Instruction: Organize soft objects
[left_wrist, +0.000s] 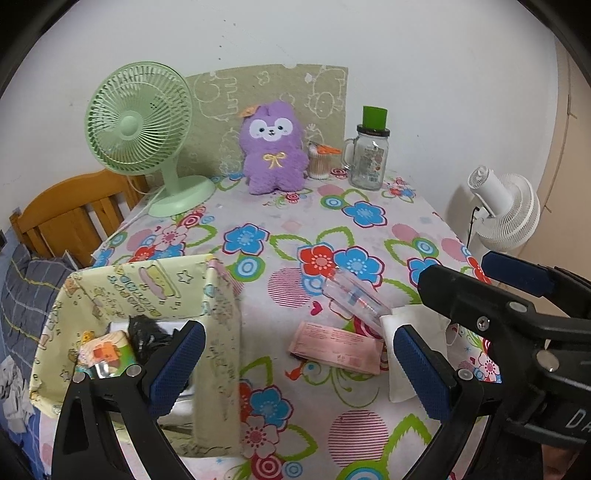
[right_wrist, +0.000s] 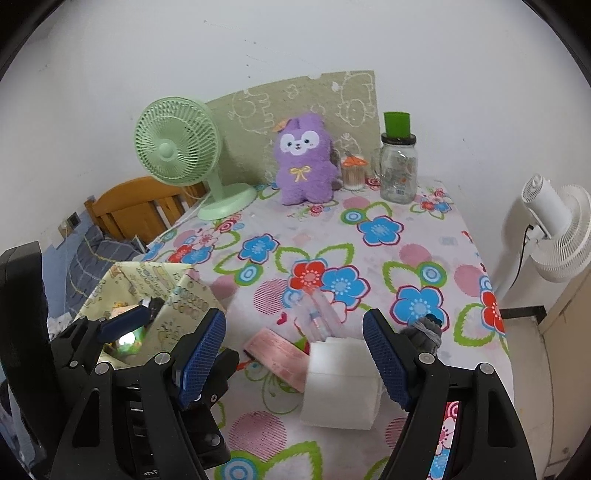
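A: Which step does this look like?

B: An approach, by the look of it. The right gripper (right_wrist: 295, 362) stands spread, with the white folded cloth (right_wrist: 341, 384) lying on the flowered tablecloth (right_wrist: 369, 258) between its 2 pads (right_wrist: 386, 362) but not pressed by them. Nothing is held.

A: And the left gripper (left_wrist: 295, 373)?

B: Also spread and empty. Its left pad (left_wrist: 177, 369) hangs in front of the yellow fabric bin (left_wrist: 218, 332), which already holds some small items, among them something dark and a coloured packet.

A: So where are the soft things?

B: Near the front of the table: the cloth, a pink packet (right_wrist: 277, 350) just beside it, and a clear plastic pouch (right_wrist: 319, 314) behind both. The purple plush toy (right_wrist: 304, 162) sits well apart at the back, between the green fan (right_wrist: 177, 151) and a glass jar (right_wrist: 399, 170).

A: What does the next move call for?

B: Probably lowering the right gripper until the pads straddle the cloth's thickness, then closing gently; the folds may slip or open.

A: Do the 2 views differ?

B: The right wrist view shows a grey bundle (right_wrist: 424, 332) behind the right pad, not made out in the other. The left wrist view looks into the bin and shows the right gripper from the side.
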